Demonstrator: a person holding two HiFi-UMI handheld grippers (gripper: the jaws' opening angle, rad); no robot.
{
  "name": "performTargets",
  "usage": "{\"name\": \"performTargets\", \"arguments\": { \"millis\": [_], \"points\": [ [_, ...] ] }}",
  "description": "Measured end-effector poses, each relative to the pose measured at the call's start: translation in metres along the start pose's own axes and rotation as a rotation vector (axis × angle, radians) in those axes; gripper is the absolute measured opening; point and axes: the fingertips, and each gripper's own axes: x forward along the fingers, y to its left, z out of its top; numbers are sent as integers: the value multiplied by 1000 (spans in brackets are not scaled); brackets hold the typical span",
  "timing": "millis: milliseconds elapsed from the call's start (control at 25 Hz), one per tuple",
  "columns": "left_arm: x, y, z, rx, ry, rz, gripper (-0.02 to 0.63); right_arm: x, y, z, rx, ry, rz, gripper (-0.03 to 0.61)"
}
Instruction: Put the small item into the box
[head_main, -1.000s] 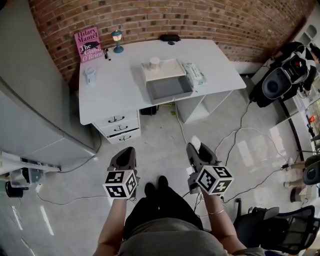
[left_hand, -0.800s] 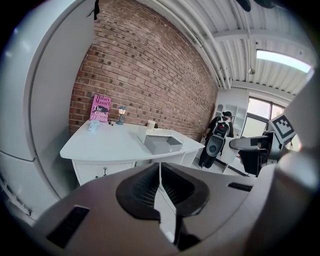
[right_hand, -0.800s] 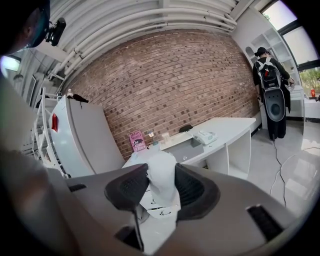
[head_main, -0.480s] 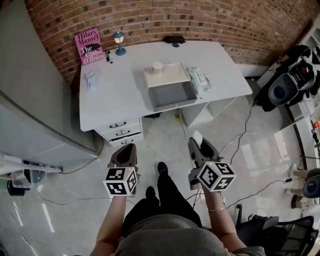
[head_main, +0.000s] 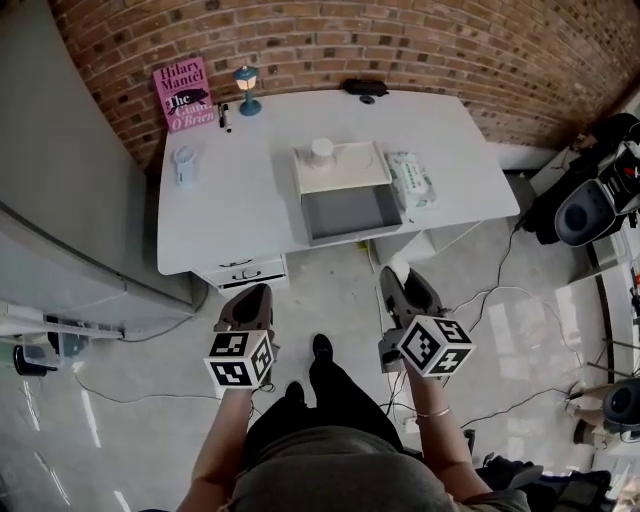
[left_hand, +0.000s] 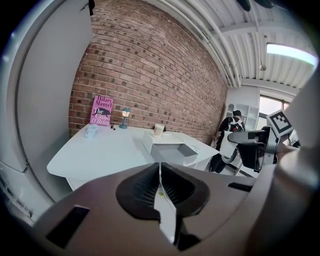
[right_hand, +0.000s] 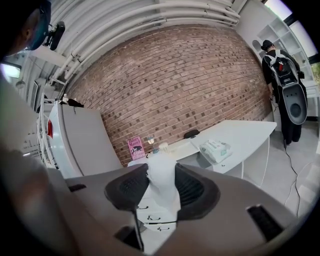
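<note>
Right gripper view showed your right gripper (right_hand: 161, 172) clamped on the small white item (right_hand: 163, 192), with the pads pressing it from both sides. Your left gripper (left_hand: 159, 175) had its jaws closed together, nothing between them. From the head view, you stood on the floor well apart from the desk (head_main: 230, 215), with both grippers out in front of you. The box (head_main: 347, 212) sat open at the desk's front edge, near the middle. A tissue pack (head_main: 411, 180) lay just beside it toward the right edge.
</note>
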Motion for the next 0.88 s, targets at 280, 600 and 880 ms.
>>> {"name": "performTargets", "arguments": {
  "millis": [280, 600, 880],
  "points": [
    [22, 7, 13, -23, -10, 55, 31, 38, -15, 20, -13, 22, 39, 167],
    [33, 12, 19, -38, -11, 107, 30, 71, -21, 34, -55, 54, 86, 167],
    [35, 23, 15, -70, -9, 162, 29, 100, -22, 37, -88, 93, 112, 167]
  ]
}}
